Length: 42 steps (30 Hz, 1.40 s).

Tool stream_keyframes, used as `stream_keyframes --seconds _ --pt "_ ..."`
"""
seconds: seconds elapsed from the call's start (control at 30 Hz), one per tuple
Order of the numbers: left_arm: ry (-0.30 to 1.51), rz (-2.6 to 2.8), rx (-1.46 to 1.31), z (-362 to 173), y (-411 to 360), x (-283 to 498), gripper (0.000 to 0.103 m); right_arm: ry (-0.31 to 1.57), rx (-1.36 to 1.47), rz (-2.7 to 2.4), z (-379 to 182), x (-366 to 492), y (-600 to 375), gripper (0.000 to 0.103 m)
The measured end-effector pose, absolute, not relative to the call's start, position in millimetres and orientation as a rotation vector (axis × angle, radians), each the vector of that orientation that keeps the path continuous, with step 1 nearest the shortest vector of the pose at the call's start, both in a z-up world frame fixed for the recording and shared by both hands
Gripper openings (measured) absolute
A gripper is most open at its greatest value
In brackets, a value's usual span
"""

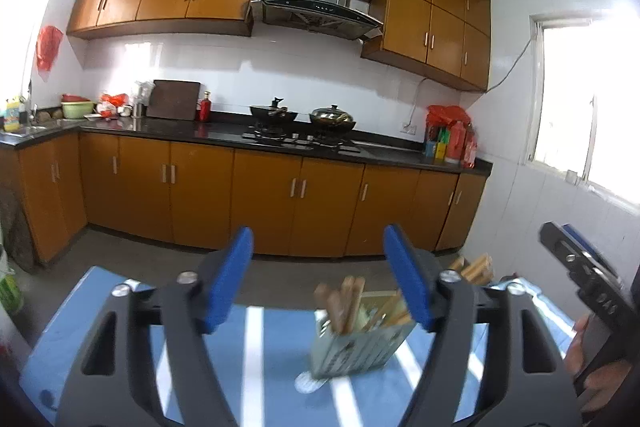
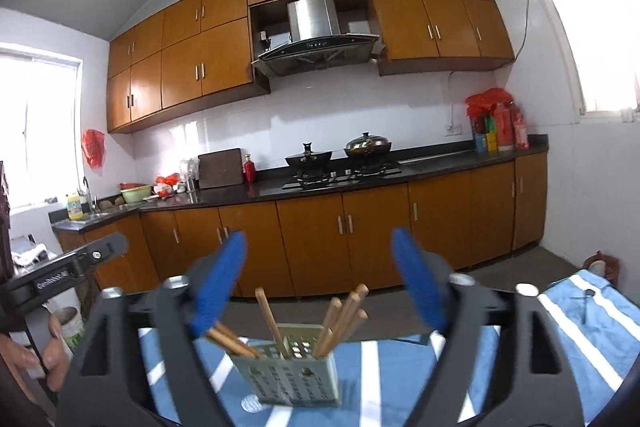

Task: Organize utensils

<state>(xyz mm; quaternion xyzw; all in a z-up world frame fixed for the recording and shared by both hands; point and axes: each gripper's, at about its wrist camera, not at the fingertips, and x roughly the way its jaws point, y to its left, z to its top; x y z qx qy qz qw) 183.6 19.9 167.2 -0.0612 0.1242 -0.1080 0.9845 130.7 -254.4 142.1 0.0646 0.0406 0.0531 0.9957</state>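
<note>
You get a daylit kitchen in both views, bright overall. Light pours in from a window (image 1: 588, 99) on the right and another window (image 2: 36, 123) on the far left; both are blown out to plain white, with no detail through the glass. The white wall tiles (image 1: 280, 63) carry soft glare patches, and the dark counter (image 2: 340, 175) shows pale reflections. Sun falls in bright stripes across the blue cloth (image 1: 272, 355) near you. The fisheye bends the upper cupboards (image 2: 312, 3) into arcs, and the corners go black. Near things are smeared: the chopstick holder (image 1: 352, 347) is blurred in the left view and soft in the right, while the far kitchen stays fairly sharp.
</note>
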Motion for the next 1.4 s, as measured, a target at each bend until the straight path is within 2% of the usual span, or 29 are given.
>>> stream_keyframes --seconds 0.03,0.1,0.23,0.67,1.4 --pt "0.253 -0.21 -0.114 163.0 24.2 172.4 0.08 0.083 0.121 0.1 140.8 127.1 -253.8 0.099" --pt "0.261 -0.196 -0.104 155.6 29.5 156.8 0.091 0.096 0.09 0.076 134.8 112.7 -250.2 0.101" --pt "0.292 -0.168 -0.098 134.7 36.8 124.3 0.099 0.152 0.054 0.047 122.9 96.8 -242.9 0.101" --pt "0.285 -0.101 0.055 60.4 23.1 26.8 0.099 0.281 0.013 0.037 56.4 36.0 -224.9 0.101" --pt "0.398 -0.124 0.016 2.3 13.8 -8.0 0.099 0.366 0.009 0.009 -5.0 -12.3 -224.7 0.101"
